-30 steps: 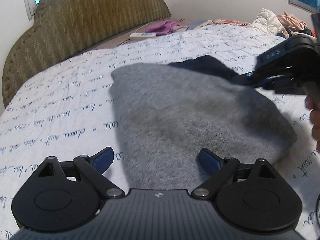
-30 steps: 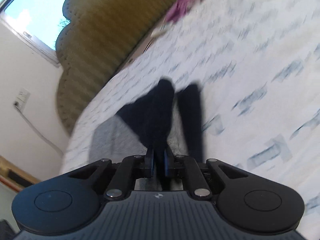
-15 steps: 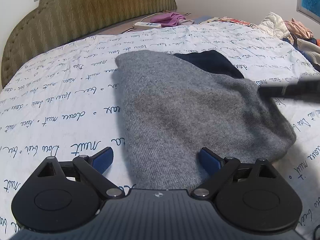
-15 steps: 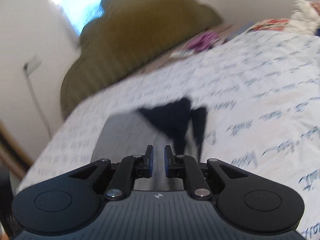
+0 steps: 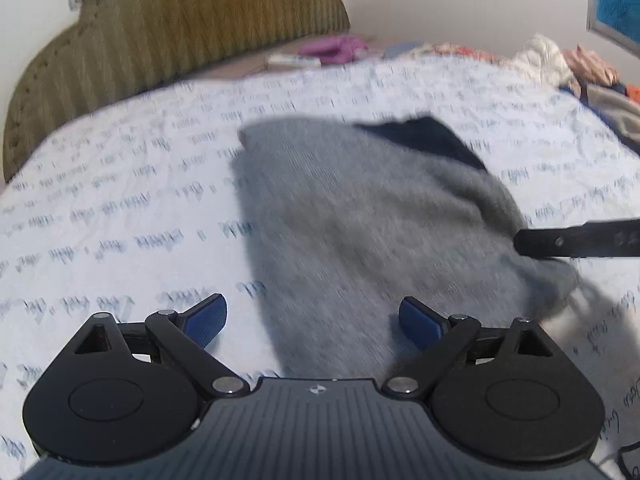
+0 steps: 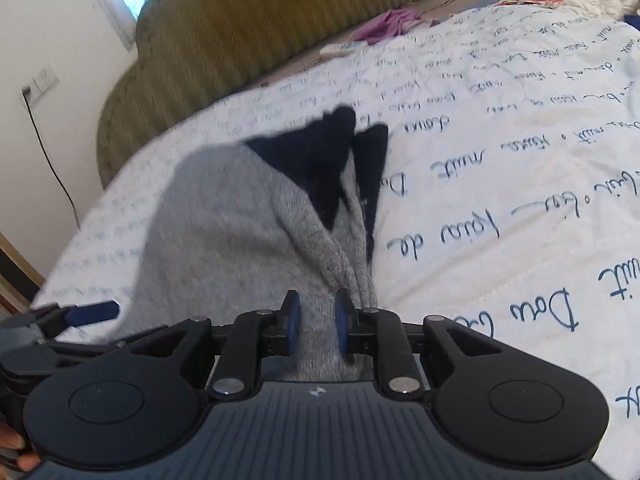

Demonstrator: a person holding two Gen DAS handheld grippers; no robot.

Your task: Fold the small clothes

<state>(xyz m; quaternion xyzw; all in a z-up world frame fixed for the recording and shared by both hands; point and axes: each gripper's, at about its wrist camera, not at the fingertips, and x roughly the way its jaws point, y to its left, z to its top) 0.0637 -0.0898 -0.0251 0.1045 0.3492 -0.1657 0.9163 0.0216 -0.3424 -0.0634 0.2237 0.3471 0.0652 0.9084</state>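
Note:
A grey knit garment [image 5: 360, 220] with a dark navy part [image 5: 424, 136] at its far end lies folded over on the white bed cover [image 5: 120, 220]. My left gripper [image 5: 312, 316] is open, its blue pads astride the garment's near edge, touching nothing. In the right wrist view the grey garment [image 6: 224, 220] bunches into a ridge that runs between the pads of my right gripper [image 6: 317, 326]. Its jaws are opening, a narrow gap apart, and the pads do not press the cloth. The navy part [image 6: 316, 156] lies beyond.
An olive padded headboard [image 5: 180, 28] stands at the far end of the bed. A purple cloth [image 5: 332, 46] and a white remote-like item [image 5: 292, 60] lie near it. A pile of loose clothes [image 5: 560, 64] sits at the far right. Fingers of a hand [image 6: 16, 452] show bottom left.
My right gripper's jaws went from shut on dark cloth to slightly apart, and it rolled level. The garment's right edge now rests on the bed. The left gripper stayed open, nearly in place.

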